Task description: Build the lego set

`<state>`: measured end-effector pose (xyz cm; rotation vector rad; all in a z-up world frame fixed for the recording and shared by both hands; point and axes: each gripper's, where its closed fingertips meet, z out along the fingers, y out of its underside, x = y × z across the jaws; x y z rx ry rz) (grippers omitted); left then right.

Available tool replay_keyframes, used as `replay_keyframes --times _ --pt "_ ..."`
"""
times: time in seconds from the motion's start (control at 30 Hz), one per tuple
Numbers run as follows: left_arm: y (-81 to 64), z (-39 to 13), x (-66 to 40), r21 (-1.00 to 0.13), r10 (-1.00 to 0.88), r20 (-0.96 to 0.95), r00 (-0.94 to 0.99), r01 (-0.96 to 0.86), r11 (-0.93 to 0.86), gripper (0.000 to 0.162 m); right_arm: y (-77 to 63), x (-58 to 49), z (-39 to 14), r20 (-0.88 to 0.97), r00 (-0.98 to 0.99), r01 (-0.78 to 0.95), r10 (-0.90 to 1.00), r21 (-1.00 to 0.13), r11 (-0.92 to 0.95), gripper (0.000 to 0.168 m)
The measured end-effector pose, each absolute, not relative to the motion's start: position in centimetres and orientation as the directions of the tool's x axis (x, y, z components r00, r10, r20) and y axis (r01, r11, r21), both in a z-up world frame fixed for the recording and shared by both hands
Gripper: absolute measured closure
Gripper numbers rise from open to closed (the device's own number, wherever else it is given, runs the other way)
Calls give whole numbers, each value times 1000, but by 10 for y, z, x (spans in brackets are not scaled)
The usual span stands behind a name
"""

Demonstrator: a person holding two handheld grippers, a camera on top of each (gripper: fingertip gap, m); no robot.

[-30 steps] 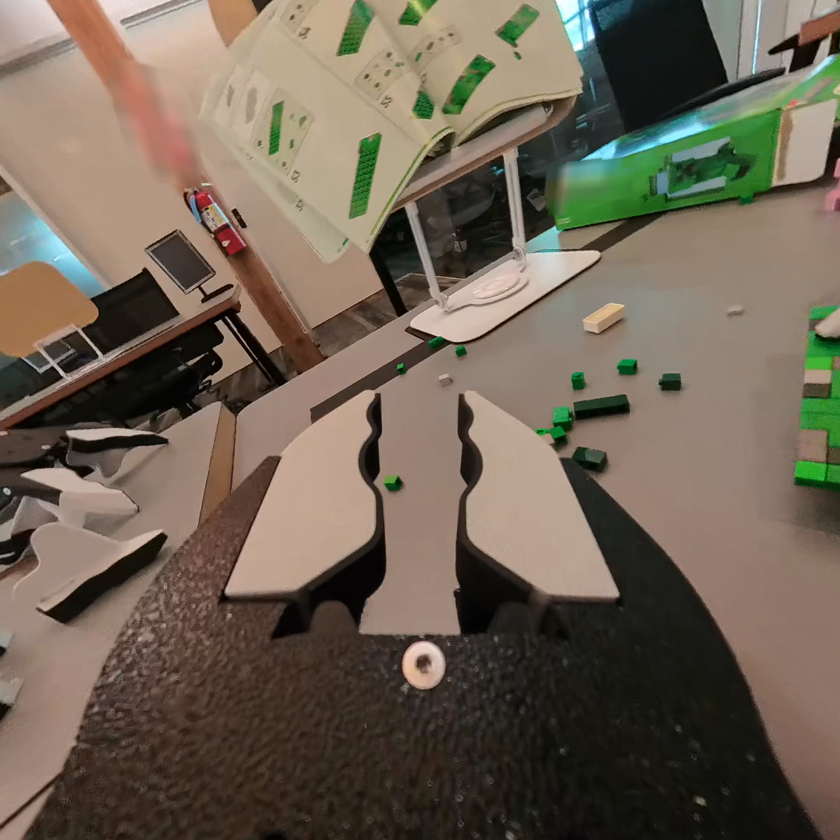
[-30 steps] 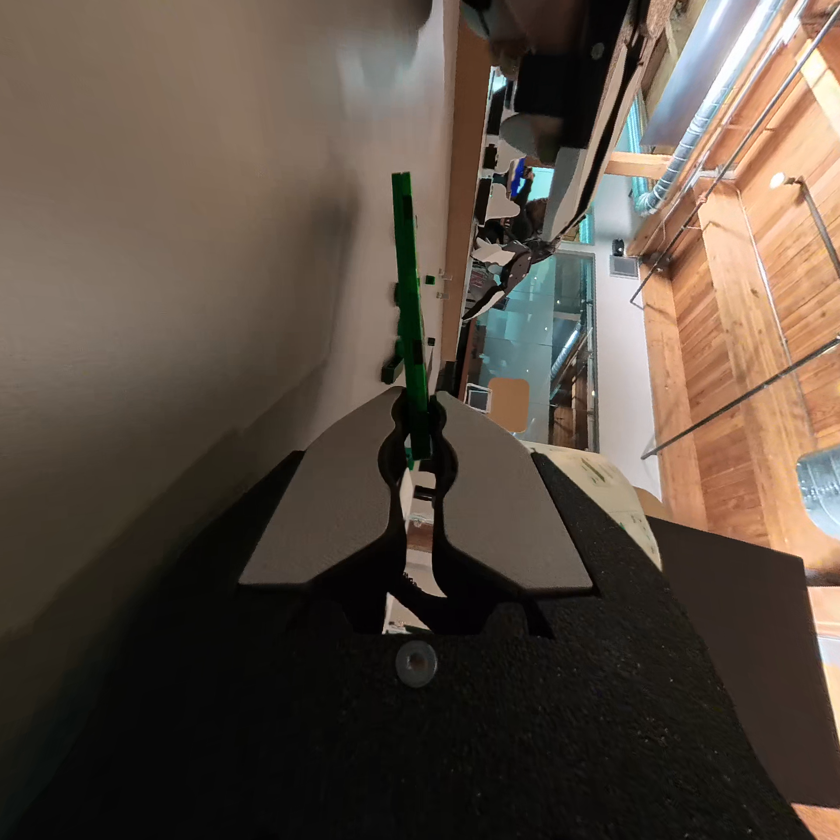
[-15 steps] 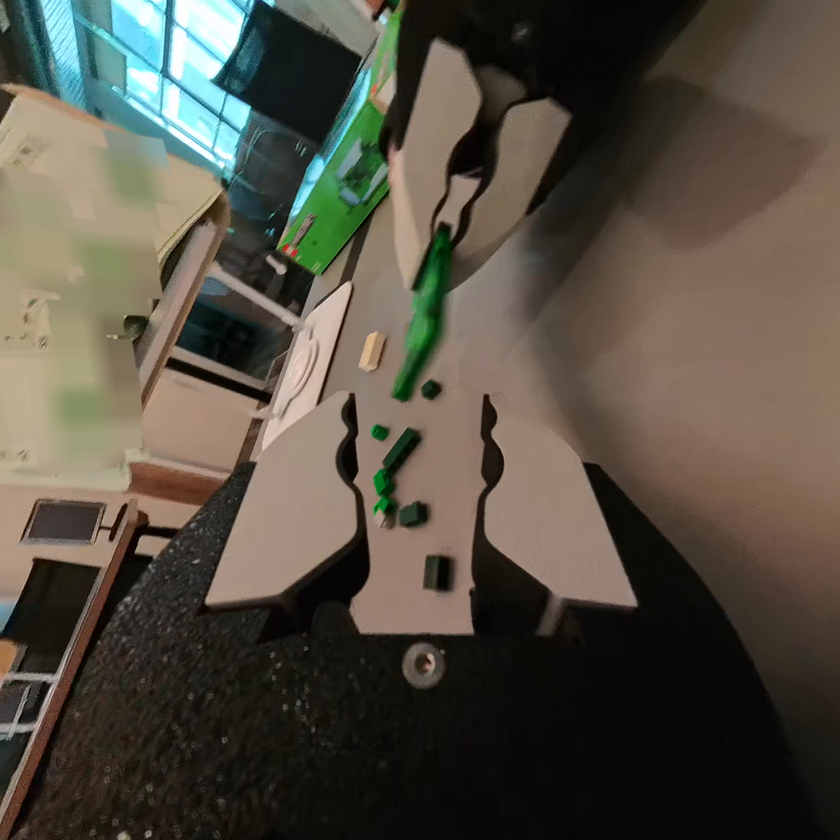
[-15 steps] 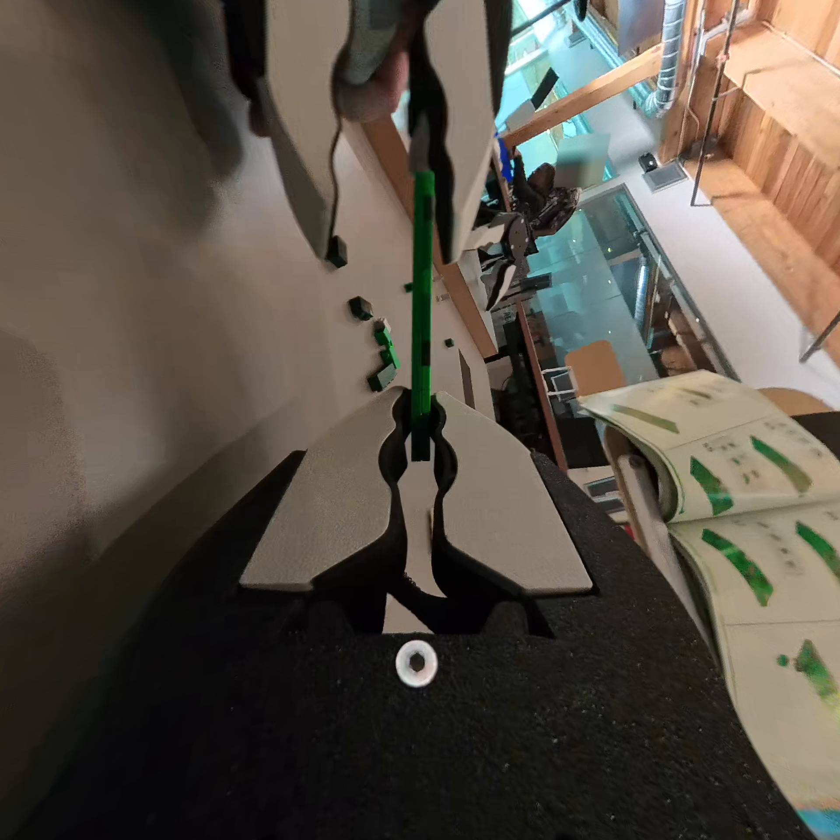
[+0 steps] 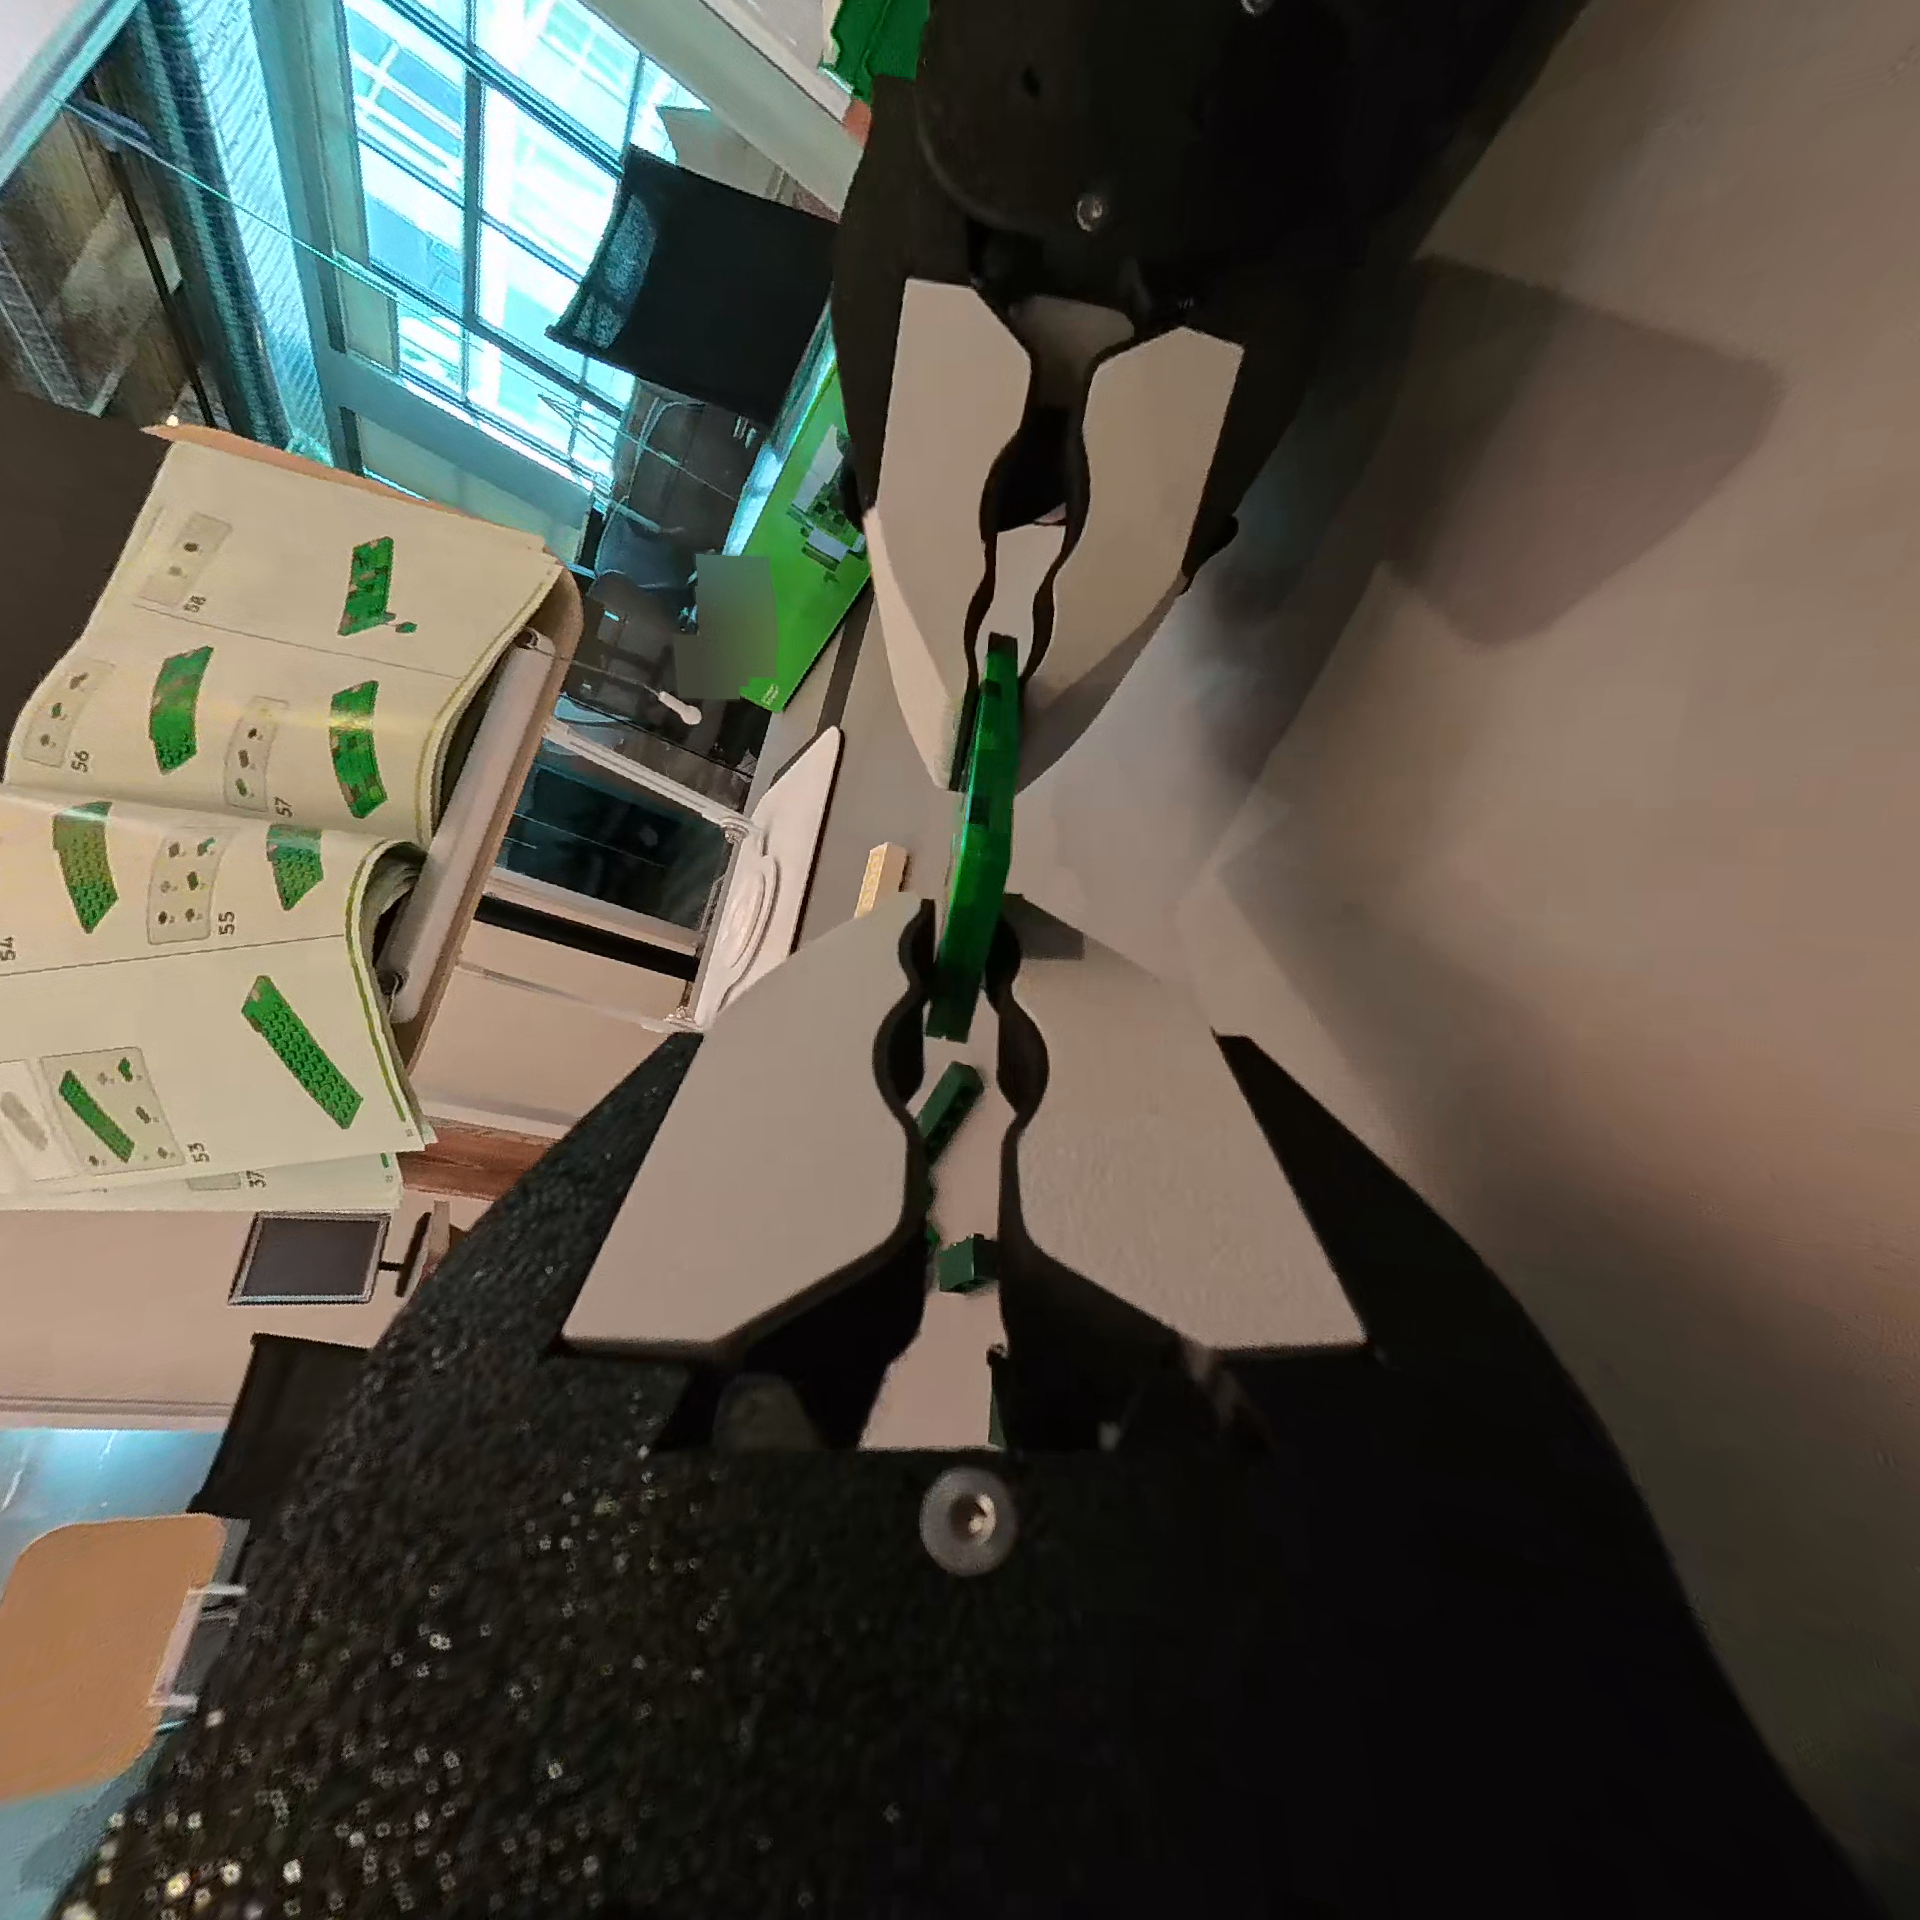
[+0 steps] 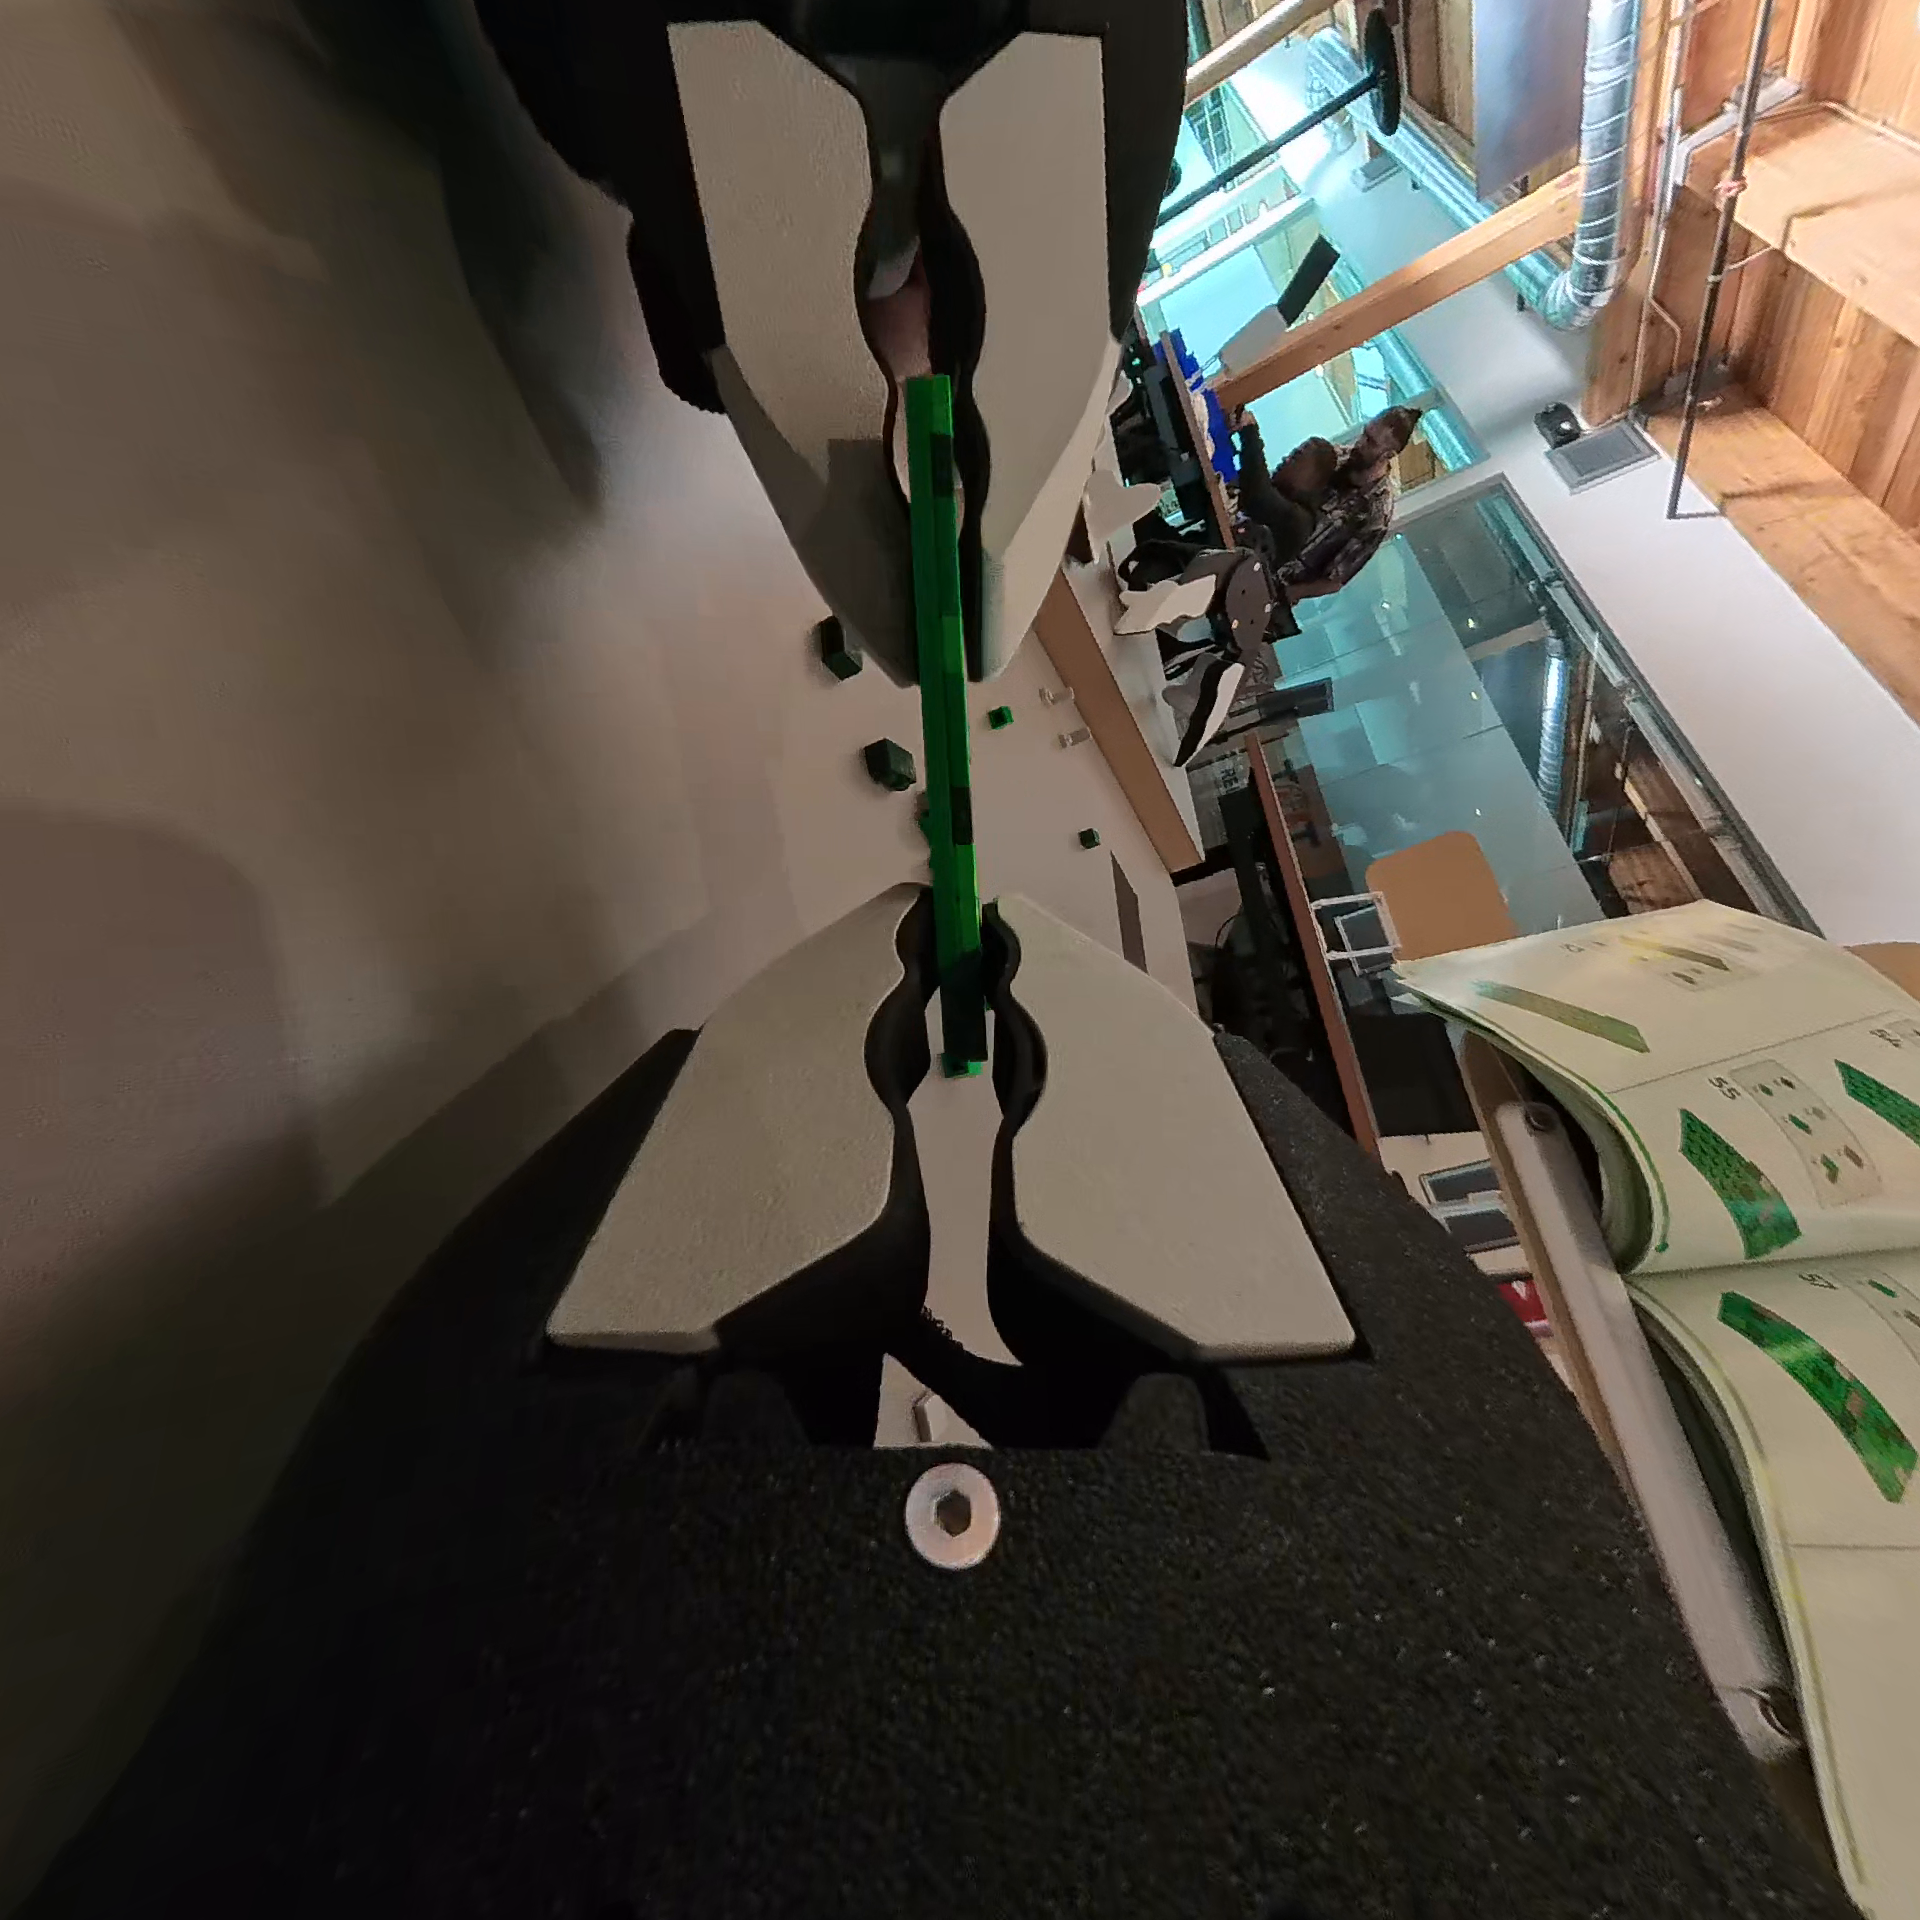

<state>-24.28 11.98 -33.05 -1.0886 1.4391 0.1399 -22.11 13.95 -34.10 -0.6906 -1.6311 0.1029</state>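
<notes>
A long green lego plate (image 5: 979, 831) is held edge-on above the grey table (image 5: 1558, 935), spanning between my two grippers. My left gripper (image 5: 954, 951) is shut on its near end. My right gripper (image 5: 1006, 675) faces it from the far side, shut on the other end. In the right wrist view the same plate (image 6: 948, 675) runs from my right gripper (image 6: 961, 935) up into the left gripper (image 6: 940, 665). Loose dark green bricks (image 5: 948, 1112) lie on the table under the plate and also show in the right wrist view (image 6: 888, 764).
An open instruction booklet (image 5: 208, 831) rests on a white stand (image 5: 790, 831) at the table's far side; it also shows in the right wrist view (image 6: 1714, 1195). A tan brick (image 5: 883, 878) and a green box (image 5: 800, 551) lie beyond. People sit at a distant desk (image 6: 1320, 509).
My left gripper swung over from the loose bricks, rolled on its side and closed on the free end of the plate. My right gripper kept holding the plate and brought it closer.
</notes>
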Motion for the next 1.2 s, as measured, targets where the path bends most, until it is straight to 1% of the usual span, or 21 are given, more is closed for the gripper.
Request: replay_keyframes --times 0.17,0.37,0.93,1.0,1.07,1.13,1.2 --pt "121 -335 -243 -466 -494 -851 180 -691 552 155 141 -221 -343 873 -20 375 488 -446 813 161" --pt "124 -334 -245 -472 -493 -849 191 -693 544 155 141 -220 -344 863 -22 368 505 -463 807 162" --pt "126 -339 -246 -483 -522 -833 186 -705 520 156 144 -221 -345 866 -7 380 500 -460 802 159" --pt "128 -337 -247 -517 -533 -816 224 -696 499 156 148 -221 -338 871 49 381 490 -469 797 156" --pt "136 -331 -254 -576 -539 -782 312 -692 436 156 157 -216 -326 867 136 392 479 -491 778 146" --pt "150 -323 -269 -651 -522 -730 441 -680 337 156 168 -206 -314 838 233 397 493 -545 739 146" --pt "162 -313 -288 -744 -496 -647 580 -622 243 156 180 -197 -311 783 300 412 544 -621 667 150"
